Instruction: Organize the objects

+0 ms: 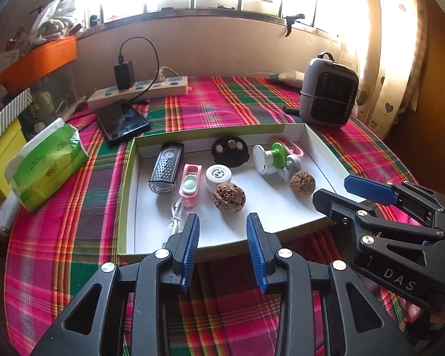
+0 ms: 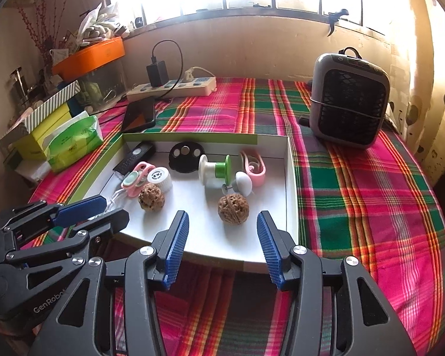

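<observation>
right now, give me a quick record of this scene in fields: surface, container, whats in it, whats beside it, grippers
surface: table with plaid cloth
container: shallow white tray, open top
in tray: two walnuts, white cap, black remote, pink clip, black disc, green and white spool
left of tray: green tissue pack, phone, power strip
right of tray, behind it: grey fan heater
left gripper: open, empty, over the tray's near edge
right gripper: open, empty, near walnut beyond its tips

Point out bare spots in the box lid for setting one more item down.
Free: the white floor of the box lid along its near edge, in front of both walnuts. Crowded: the back half, around the spool and black disc.
</observation>
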Motion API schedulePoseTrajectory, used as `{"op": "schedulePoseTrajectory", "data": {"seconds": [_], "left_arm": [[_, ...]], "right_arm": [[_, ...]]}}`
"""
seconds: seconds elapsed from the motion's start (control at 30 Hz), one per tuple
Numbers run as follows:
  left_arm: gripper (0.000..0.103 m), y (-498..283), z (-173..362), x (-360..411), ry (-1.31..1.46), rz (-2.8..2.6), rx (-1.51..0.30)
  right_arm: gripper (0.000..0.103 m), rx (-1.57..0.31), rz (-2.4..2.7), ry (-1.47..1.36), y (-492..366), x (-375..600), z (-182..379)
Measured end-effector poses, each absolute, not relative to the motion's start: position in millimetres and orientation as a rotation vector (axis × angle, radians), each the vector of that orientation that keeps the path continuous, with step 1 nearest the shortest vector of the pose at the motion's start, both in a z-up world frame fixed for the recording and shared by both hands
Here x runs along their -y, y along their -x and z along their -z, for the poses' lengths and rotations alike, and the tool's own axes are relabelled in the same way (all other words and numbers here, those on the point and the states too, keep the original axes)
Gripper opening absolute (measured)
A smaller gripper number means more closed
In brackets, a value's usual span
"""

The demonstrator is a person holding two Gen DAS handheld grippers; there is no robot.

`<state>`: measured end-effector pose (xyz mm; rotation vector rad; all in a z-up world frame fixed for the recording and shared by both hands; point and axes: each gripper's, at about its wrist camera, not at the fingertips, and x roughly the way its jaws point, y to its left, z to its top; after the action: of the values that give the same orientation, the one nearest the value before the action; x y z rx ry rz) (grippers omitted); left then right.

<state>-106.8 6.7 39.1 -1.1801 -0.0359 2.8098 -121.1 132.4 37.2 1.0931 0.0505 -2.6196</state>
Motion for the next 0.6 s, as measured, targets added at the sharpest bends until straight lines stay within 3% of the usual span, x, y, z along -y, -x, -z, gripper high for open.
{"op": "schedulePoseTrajectory", "data": {"seconds": [0.6], "left_arm": [[0.031, 57.4, -17.0, -3.0, 1.268, -2.842, 0.032]], "right_arm": [[0.049, -0.072, 2.631, -1.147, 73.4, -132.4, -23.3]]}}
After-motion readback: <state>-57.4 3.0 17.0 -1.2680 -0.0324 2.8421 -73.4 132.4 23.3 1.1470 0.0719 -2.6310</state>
